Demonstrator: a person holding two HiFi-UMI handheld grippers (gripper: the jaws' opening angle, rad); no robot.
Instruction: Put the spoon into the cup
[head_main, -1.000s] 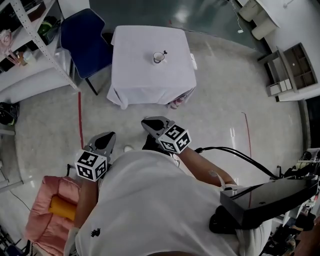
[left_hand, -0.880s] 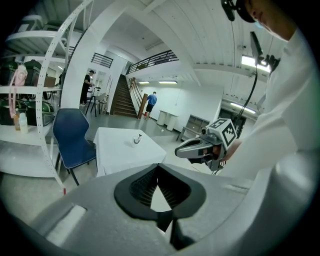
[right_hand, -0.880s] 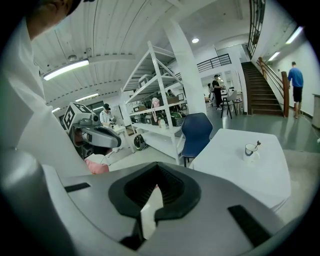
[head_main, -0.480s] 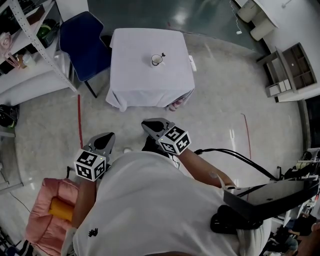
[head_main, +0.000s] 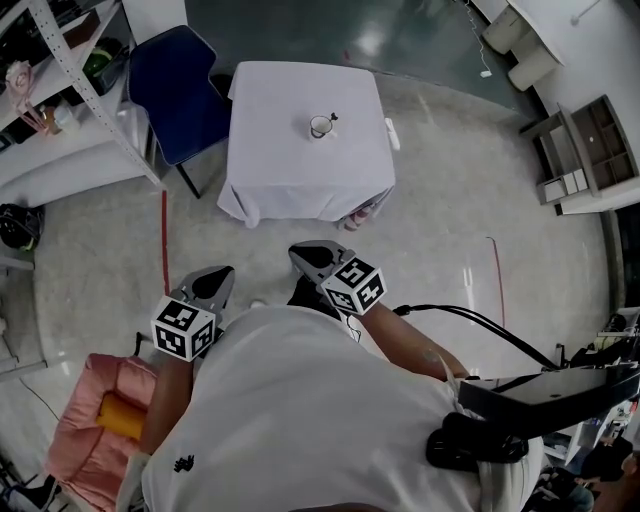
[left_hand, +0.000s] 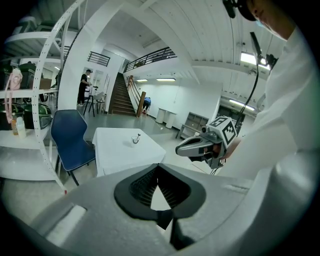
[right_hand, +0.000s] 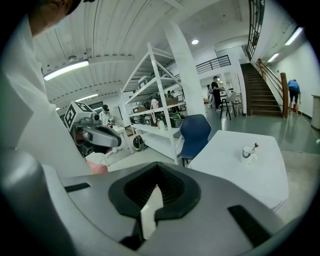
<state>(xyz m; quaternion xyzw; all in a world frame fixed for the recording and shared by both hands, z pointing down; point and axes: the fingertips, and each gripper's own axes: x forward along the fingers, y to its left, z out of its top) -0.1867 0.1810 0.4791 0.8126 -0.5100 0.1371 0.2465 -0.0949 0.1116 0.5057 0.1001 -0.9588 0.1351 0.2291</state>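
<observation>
1. White cup (head_main: 319, 126) sits mid-table (head_main: 290, 175), with the spoon (right_hand: 255, 147) already in it, handle up. That's clearest in the right gripper view.
2. Both gripper views show the jaws pressed together with nothing between them. The head view can't show that.
3. Only the head view shows the left gripper (head_main: 218, 273) and right gripper (head_main: 298, 254) at the person's front, well apart from the table, and a blue chair (head_main: 175, 95) beside it.

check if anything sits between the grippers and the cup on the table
Nothing visible does: only bare floor lies between the left gripper, the right gripper and the table. The cup stands on it, spoon already inside.
</observation>
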